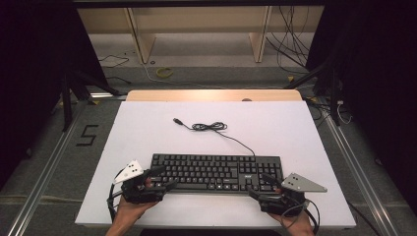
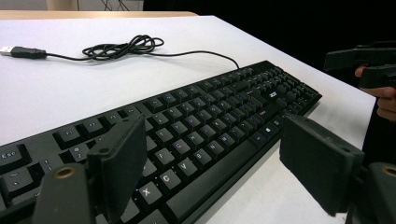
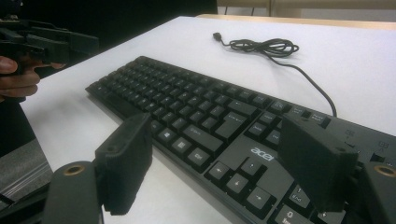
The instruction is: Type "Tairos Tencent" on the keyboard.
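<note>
A black keyboard [image 1: 216, 172] lies across the near part of the white board [image 1: 147, 132]. Its cable runs back to a loose coil [image 1: 209, 127] and ends in a USB plug [image 1: 177, 120]. My left gripper [image 1: 167, 177] is at the keyboard's front left corner and stands open. In the left gripper view [image 2: 215, 163], one jaw hangs over the keys [image 2: 187, 135] and the other over the bare table. My right gripper [image 1: 259, 185] is open at the front right corner. In the right gripper view [image 3: 219, 163], its jaws straddle the keyboard's front edge [image 3: 187, 154] near the arrow keys. Neither gripper's pads press on anything.
Wooden shelf legs [image 1: 142, 39], loose cables [image 1: 290, 44] and a yellow ring [image 1: 164, 72] lie on the floor beyond the table. Dark stand legs [image 1: 66, 93] rise on both sides. The white board stretches bare behind the keyboard around the cable.
</note>
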Motion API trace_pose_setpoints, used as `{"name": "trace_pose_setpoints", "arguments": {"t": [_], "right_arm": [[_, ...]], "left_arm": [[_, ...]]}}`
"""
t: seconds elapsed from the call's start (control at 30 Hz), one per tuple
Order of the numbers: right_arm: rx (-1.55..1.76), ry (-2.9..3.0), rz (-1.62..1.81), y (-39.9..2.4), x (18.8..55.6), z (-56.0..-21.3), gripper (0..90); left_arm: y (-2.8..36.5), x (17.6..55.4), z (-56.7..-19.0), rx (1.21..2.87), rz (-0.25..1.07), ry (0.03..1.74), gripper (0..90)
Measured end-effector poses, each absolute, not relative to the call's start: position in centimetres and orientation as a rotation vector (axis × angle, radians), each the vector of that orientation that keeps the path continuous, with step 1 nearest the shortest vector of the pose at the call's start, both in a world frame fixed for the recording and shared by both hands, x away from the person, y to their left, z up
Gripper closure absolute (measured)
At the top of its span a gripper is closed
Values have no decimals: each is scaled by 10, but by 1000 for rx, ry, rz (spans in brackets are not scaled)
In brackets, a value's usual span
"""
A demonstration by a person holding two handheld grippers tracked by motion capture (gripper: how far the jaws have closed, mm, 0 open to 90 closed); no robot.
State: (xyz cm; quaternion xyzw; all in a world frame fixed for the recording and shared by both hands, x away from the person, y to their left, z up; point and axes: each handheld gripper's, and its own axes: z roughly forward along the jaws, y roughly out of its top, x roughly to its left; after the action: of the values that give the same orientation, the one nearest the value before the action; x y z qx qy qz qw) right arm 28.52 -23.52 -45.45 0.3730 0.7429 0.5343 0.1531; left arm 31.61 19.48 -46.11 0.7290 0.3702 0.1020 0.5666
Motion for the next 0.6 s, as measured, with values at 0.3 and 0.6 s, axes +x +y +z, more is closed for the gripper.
{"name": "trace_pose_setpoints", "arguments": {"t": [0.3, 0.6], "right_arm": [[1070, 2131, 1532, -235, 285, -454, 273], [1065, 2144, 1530, -229, 287, -455, 275]], "left_arm": [[195, 316, -461, 1714, 240, 870, 227], [195, 316, -461, 1715, 242, 875, 227]]}}
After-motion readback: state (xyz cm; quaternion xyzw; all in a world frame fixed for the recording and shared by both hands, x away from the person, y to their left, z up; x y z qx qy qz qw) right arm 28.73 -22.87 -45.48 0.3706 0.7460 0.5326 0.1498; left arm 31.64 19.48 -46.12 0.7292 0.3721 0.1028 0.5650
